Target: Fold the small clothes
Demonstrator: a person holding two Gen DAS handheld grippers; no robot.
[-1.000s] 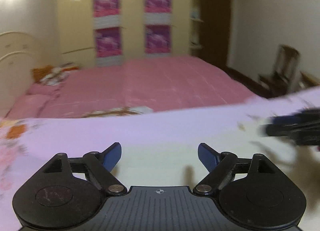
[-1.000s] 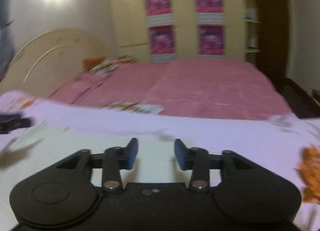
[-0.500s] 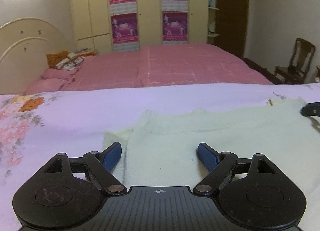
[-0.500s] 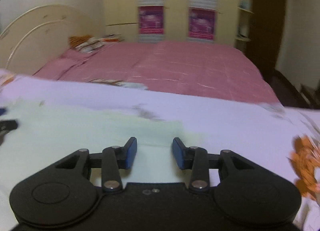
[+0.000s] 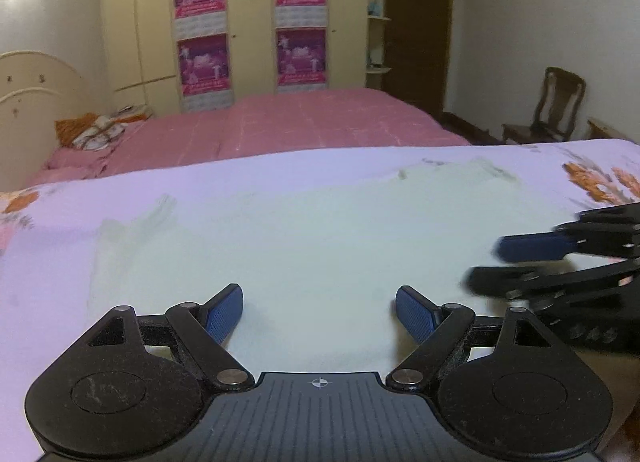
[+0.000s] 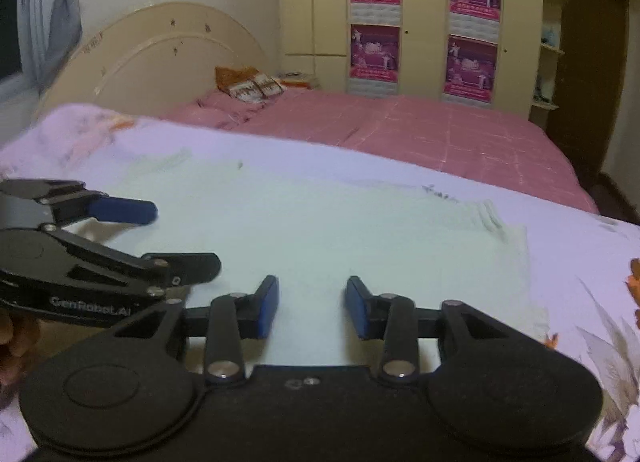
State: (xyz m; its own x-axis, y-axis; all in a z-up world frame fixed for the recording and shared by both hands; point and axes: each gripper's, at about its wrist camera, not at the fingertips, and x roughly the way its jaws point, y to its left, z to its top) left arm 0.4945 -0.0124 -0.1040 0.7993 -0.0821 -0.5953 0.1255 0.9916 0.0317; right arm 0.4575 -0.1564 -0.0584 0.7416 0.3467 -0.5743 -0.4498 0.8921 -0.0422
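Note:
A pale green garment (image 5: 312, 238) lies spread flat on a lilac flowered sheet (image 5: 200, 181); it also shows in the right wrist view (image 6: 360, 229). My left gripper (image 5: 319, 312) is open and empty, low over the garment's near edge. My right gripper (image 6: 312, 308) is open with a narrower gap, empty, over the same near edge. The two grippers are close side by side: the right one shows at the right of the left wrist view (image 5: 560, 262), the left one at the left of the right wrist view (image 6: 120, 238).
The lilac sheet (image 6: 580, 262) has orange flower prints at its right side. Behind it is a pink bed (image 5: 300, 125) with a cream headboard (image 6: 160, 57), a wardrobe with purple posters (image 5: 248, 21) and a wooden chair (image 5: 556, 105) at the right.
Both grippers have come together over the garment's near edge; half a second ago they were further apart, at its left and right ends. Both stay open.

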